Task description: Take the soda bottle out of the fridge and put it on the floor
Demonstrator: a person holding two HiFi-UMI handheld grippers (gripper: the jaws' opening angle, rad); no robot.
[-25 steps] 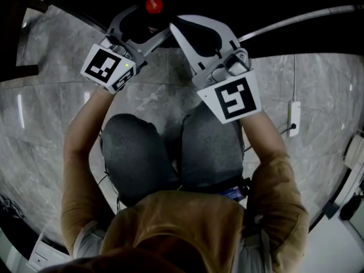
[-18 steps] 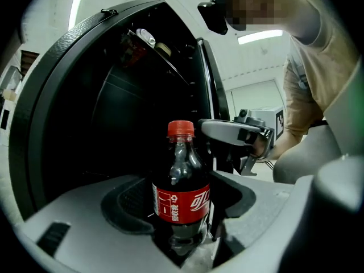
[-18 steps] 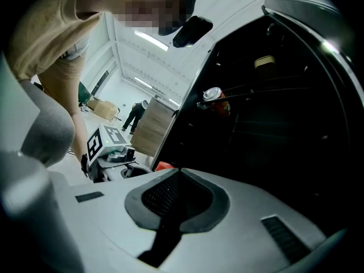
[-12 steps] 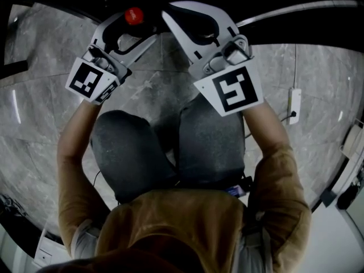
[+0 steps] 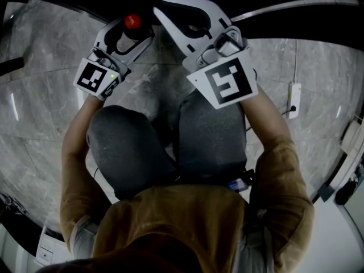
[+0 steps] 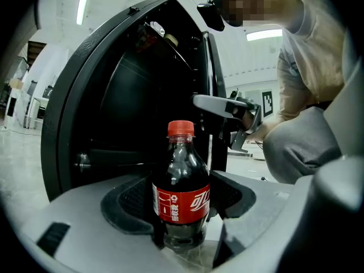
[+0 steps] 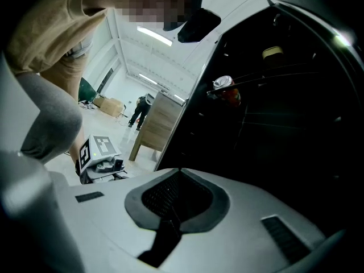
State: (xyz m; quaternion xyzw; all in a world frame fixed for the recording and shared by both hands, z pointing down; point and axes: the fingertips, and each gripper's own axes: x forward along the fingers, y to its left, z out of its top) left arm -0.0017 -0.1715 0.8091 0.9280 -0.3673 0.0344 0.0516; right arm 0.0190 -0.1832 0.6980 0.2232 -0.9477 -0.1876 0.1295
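Note:
The soda bottle, dark cola with a red cap and red label, stands upright between the jaws of my left gripper, which is shut on its lower body. Its base hangs close over the marble floor; contact cannot be told. In the head view my left gripper is at the upper left, in front of my knees. My right gripper is beside it, shut and holding nothing, its pads meeting. The black fridge stands open just behind the bottle.
A can lies on a wire shelf inside the fridge. A white power strip with a cable lies on the floor at the right. Wooden furniture and a distant person are far off. My knees fill the middle.
My left gripper has sunk with the bottle and shifted left in the head view. The right gripper has drifted slightly left and stays shut.

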